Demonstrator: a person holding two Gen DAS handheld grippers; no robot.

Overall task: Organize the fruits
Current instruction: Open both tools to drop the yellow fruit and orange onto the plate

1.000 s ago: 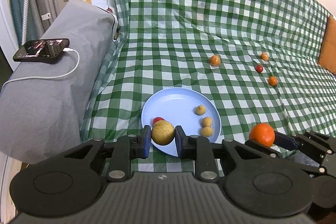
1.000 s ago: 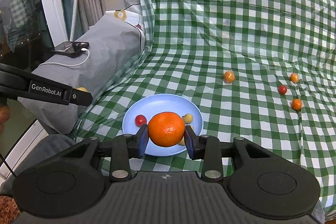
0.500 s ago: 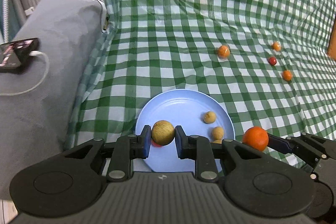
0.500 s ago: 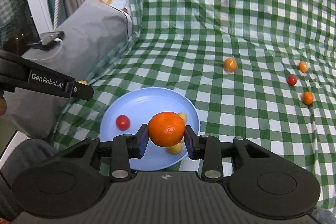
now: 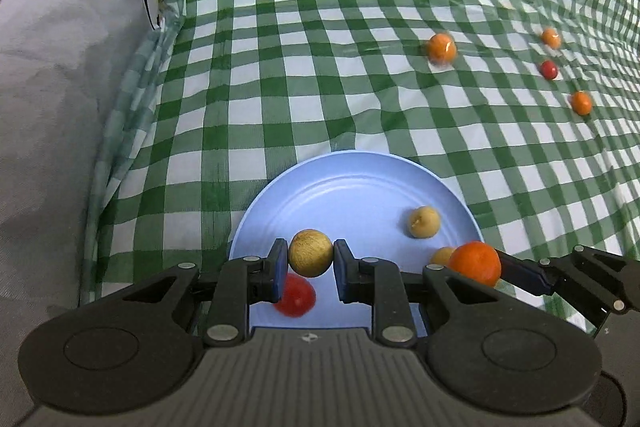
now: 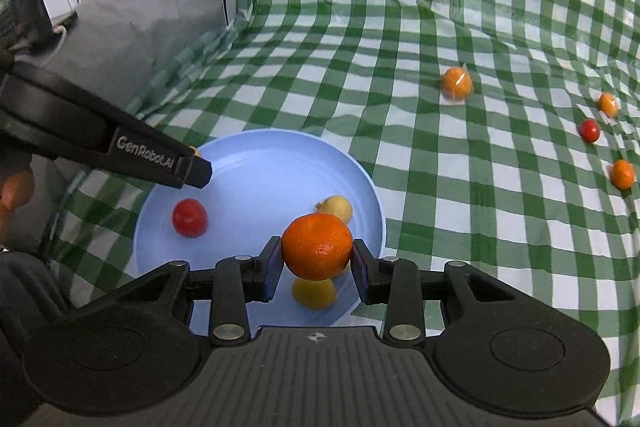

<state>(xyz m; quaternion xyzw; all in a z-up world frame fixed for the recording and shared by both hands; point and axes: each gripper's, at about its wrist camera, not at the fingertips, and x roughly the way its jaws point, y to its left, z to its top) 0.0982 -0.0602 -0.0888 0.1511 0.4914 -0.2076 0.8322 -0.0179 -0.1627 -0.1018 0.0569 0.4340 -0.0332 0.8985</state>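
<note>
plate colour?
Light blue plate; clearest in the right wrist view.

My left gripper (image 5: 310,254) hangs over the plate's (image 5: 352,183) near-left part, a tomato (image 5: 295,294) below it. My right gripper (image 6: 317,257) is over the near-right part. Four fruits lie on the cloth (image 5: 320,75) beyond, to the right.

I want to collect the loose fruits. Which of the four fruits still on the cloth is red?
The red one lies at the right, between two small orange fruits. The fourth, orange and larger, lies alone nearer the plate.
</note>
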